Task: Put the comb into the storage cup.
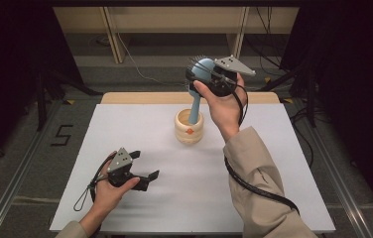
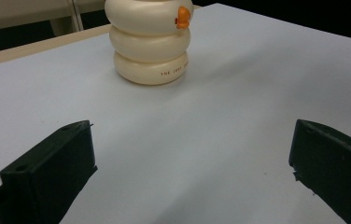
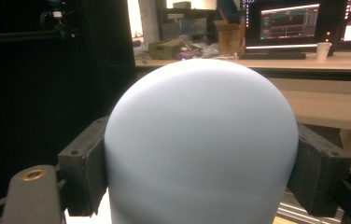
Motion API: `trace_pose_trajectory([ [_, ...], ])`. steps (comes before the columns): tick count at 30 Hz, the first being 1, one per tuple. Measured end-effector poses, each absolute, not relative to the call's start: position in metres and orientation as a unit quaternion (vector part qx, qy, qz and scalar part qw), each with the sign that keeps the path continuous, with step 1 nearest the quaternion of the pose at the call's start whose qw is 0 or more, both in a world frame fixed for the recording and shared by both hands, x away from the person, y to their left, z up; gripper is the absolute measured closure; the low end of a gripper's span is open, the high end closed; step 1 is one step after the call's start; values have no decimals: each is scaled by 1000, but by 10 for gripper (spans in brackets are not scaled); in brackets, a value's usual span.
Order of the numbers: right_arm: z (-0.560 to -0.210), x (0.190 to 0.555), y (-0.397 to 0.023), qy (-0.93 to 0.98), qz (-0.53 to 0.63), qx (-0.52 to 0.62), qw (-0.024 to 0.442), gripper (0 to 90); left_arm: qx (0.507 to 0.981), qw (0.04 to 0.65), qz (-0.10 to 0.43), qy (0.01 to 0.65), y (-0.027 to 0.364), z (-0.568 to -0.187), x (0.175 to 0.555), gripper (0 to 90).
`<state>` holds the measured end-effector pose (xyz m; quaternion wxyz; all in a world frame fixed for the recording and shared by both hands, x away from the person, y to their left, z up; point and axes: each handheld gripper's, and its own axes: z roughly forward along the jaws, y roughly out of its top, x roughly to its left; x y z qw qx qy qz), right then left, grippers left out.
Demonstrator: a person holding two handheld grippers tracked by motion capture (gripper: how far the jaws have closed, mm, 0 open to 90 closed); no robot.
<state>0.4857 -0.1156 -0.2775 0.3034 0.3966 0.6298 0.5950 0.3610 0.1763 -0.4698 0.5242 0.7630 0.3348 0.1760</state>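
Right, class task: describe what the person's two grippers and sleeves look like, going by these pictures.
Each hand holds a black gripper, the left gripper and the right gripper, with blocky black jaws, a grey three-cornered plate on top and a trailing black cable. The sleeves are beige, loose and long, like a coat's.

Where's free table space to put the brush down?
Bare: table right of the cream holder, and the stretch between holder and left gripper. Crowded: holder mouth, where the blue brush, clamped in the right gripper, stands.
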Motion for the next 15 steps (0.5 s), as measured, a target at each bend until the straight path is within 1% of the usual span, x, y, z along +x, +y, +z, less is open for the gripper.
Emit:
trace_pose_trajectory([
  [15, -280, 492, -116, 629, 592, 402, 305, 202, 763, 524, 176, 335, 176, -470, 361, 0],
])
